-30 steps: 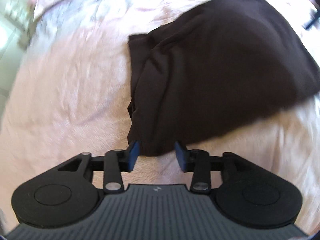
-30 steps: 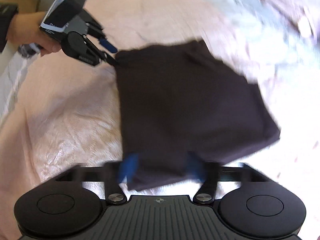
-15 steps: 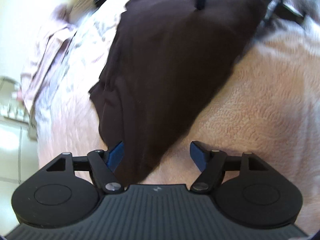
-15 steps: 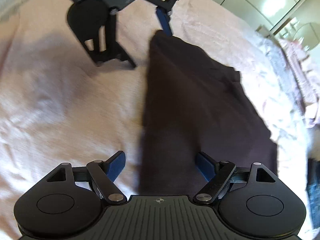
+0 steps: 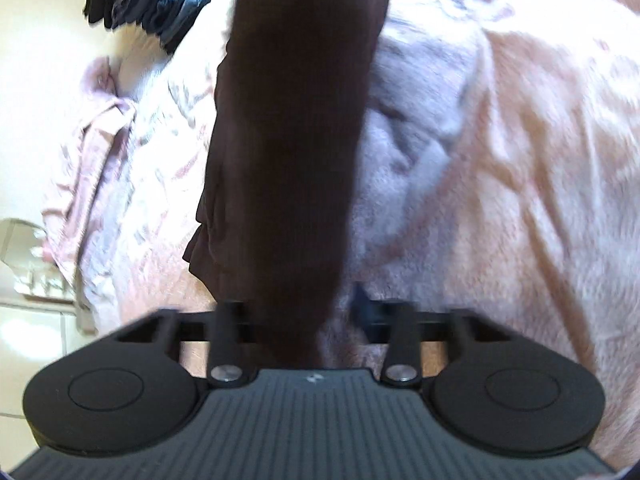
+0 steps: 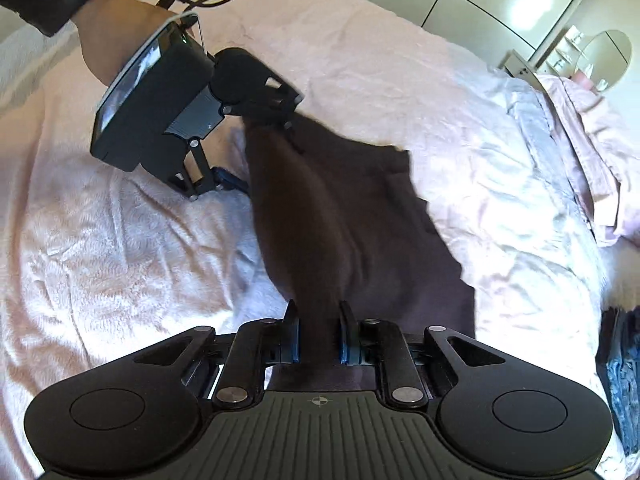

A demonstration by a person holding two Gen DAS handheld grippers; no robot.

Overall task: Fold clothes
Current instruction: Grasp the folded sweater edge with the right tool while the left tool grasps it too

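Your left gripper [image 6: 256,152] sits at the upper left of the right wrist view, above the bed [image 6: 100,248]. The garment [image 6: 344,216] starts at its jaws. In the left wrist view, the left gripper [image 5: 298,312] has dark cloth running down between the fingers to the palm, but the picture is blurred and one finger is hidden. The jaws stand some way apart, and you cannot tell whether they are pinching the cloth. Moving right, the garment [image 5: 288,140] is dark brown and partly folded. It forms a taut band from one gripper to the other, and that line is its long axis. The rest hangs down and to the right and drapes onto the bed. The right gripper [image 6: 319,340] is clamped on the near end of the band, with both blue pads pressed against the fabric. The move ahead depends on this line: the cloth lies straight ahead of each pair of fingers, with one gripper at each end, so neither hand is nearer to the garment as a whole. To the far right lie a pink cloth [image 6: 592,152] and a blue folded pile [image 6: 624,376]. No brand, label or legible writing can be read. Only a small logo mark [image 6: 319,401] shows on the right gripper body.
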